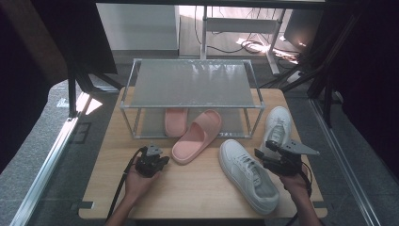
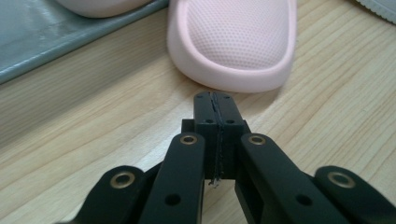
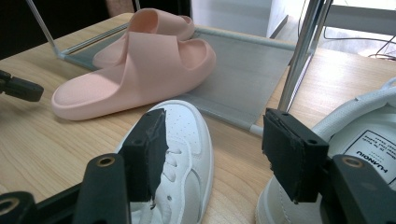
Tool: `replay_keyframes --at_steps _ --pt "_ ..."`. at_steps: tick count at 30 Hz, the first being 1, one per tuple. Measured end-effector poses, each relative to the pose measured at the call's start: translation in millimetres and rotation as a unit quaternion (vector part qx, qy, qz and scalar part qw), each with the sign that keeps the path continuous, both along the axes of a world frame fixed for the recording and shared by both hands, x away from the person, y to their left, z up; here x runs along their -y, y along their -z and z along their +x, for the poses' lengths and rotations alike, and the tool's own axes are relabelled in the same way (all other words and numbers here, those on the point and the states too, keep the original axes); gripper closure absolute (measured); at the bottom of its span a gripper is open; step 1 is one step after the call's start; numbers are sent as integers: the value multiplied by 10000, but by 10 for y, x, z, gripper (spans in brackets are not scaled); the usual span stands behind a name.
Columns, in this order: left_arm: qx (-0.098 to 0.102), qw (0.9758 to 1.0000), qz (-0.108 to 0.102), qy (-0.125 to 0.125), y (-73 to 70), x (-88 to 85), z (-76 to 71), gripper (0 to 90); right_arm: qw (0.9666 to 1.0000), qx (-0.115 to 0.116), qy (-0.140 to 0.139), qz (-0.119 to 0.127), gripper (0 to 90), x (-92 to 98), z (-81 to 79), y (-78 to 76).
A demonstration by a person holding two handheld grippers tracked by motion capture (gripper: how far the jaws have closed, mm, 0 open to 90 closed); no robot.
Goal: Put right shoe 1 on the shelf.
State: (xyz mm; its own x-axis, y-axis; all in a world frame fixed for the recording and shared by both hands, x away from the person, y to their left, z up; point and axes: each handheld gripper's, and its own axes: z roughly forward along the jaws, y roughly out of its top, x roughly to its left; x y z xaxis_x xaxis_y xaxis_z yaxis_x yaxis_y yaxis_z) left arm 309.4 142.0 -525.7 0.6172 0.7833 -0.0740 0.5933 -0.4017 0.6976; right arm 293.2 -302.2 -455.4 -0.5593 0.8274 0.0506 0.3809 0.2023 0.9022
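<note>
A pink slipper lies half on the table, its toe end on the rack's low shelf; its heel end is just beyond my left gripper, whose jaws are pressed together with nothing between them. In the high view the left gripper rests low over the table, left of that heel. A second pink slipper sits on the low shelf. My right gripper stands open above the toe of a white sneaker, between that sneaker and another white sneaker.
A metal-framed rack with two grey shelves stands at the back of the wooden table. One rack leg rises just beyond the right gripper. Bare tabletop lies along the front and left.
</note>
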Motion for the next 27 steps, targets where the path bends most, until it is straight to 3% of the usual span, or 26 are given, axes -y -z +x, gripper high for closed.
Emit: replay_keyframes --at_steps 17,27 --pt "-66 9993 134 347 36 258 54 900 10000 -10 24 -1 410 28 1 5" --pt "-65 9988 97 477 15 383 77 900 10000 -12 35 11 411 33 2 7"
